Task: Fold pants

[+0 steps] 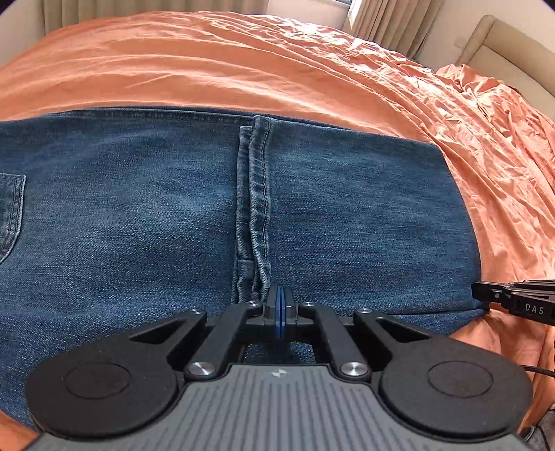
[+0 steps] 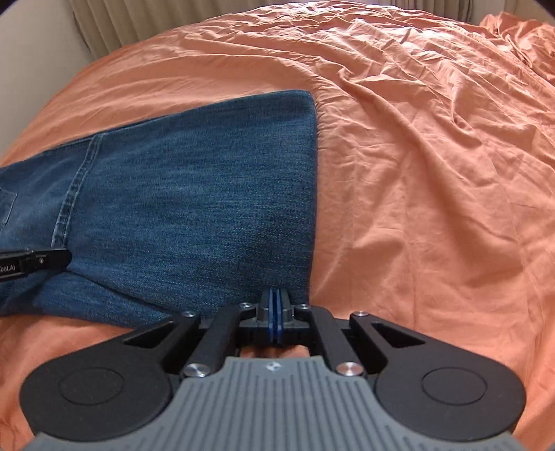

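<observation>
Folded jeans lying lengthwise left to right across the orange sheet, left gripper pinched together at the hem, right gripper pinched together at the near right corner

bed: I'm looking across a bed spread with a rumpled orange sheet
curtains: pleated beige curtains hang behind it
window: I catch bright daylight at the curtain gap
headboard: a padded beige headboard on my right
wall: pale and plain
</observation>
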A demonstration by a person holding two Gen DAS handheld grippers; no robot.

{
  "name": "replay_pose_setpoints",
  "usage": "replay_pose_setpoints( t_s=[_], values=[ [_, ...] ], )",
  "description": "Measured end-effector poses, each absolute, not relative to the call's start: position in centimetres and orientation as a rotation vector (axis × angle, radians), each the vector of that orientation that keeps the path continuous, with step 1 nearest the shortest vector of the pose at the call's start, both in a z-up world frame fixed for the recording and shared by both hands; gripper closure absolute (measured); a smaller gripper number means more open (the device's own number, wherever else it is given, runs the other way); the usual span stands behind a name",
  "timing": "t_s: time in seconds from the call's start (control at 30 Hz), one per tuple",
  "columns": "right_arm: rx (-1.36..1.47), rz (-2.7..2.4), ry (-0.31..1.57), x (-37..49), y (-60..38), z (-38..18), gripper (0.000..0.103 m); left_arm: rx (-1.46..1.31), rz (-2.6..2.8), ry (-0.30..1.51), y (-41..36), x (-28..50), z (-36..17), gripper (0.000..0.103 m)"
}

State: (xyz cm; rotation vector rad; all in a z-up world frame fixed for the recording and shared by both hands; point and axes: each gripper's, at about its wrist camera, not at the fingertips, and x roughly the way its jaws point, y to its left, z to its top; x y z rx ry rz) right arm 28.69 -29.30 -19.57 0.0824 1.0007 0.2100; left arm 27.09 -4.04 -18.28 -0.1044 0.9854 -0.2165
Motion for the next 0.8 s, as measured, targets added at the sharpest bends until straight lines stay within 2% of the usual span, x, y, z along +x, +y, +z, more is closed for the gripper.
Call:
replay_pose_setpoints(
  t_s=[0.2, 0.23, 0.3, 0.43, 0.67, 0.8],
  values=[
    [0.030, 0.205, 0.905, 26.7, -28.9, -17.6, 0.103, -0.208, -0.209, 0.989, -2.6, 26.2, -16.7, 0.098],
    [0.025, 0.220, 0.874, 26.2, -28.8, -17.0, 0.103, -0.213, -0.217, 0.964, -2.4, 25.5, -16.1, 0.096],
    [0.039, 0.265, 0.821, 25.5, -28.4, -16.0, 0.103, -0.232, -0.207, 0.923, -1.3, 24.1, -15.1, 0.086],
    [0.014, 0.334, 0.757, 25.2, -26.7, -15.1, 0.103, -0.334, -0.150, 0.874, 2.3, 21.8, -13.6, 0.084],
    [-0.038, 0.345, 0.899, 27.5, -24.9, -17.5, 0.103, -0.420, -0.005, 0.801, 8.7, 19.7, -11.4, 0.081],
    [-0.047, 0.352, 0.846, 26.7, -24.7, -16.2, 0.103, -0.515, 0.087, 0.741, 13.0, 18.6, -10.6, 0.071]
  ],
)
